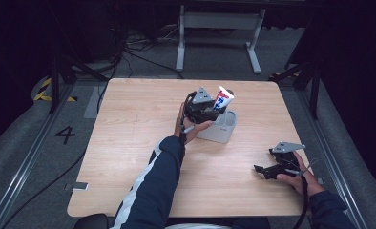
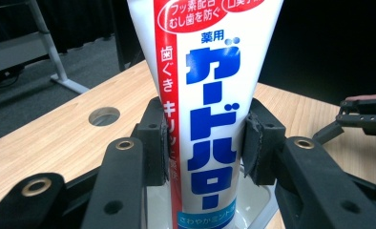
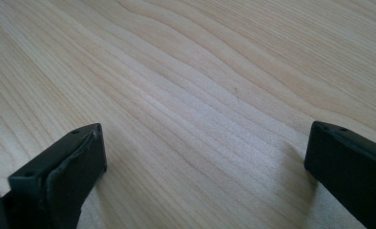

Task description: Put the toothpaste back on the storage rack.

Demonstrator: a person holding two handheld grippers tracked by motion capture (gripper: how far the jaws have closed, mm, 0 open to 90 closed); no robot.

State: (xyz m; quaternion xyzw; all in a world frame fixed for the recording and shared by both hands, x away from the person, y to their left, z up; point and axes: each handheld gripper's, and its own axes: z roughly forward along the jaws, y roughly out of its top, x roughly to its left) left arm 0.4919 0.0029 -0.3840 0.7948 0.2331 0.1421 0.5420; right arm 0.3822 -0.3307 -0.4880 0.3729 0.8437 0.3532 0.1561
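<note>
Tube: blue "ガードハロー", "薬用" above it, red strip "歯ぐきキリッ", top "フッ素配合 むし歯を防ぐ". Floor: black "4".

I see light wooden table, rounded corners, round hole in top. Grey container stands near middle. Rest of top I see bare.

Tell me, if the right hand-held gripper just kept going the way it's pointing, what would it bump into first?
Most likely the bare table. The right hand-held gripper has its jaws wide apart with nothing but wood grain ahead of them. In the high view it sits low and points left across the tabletop, apart from the grey container.
</note>
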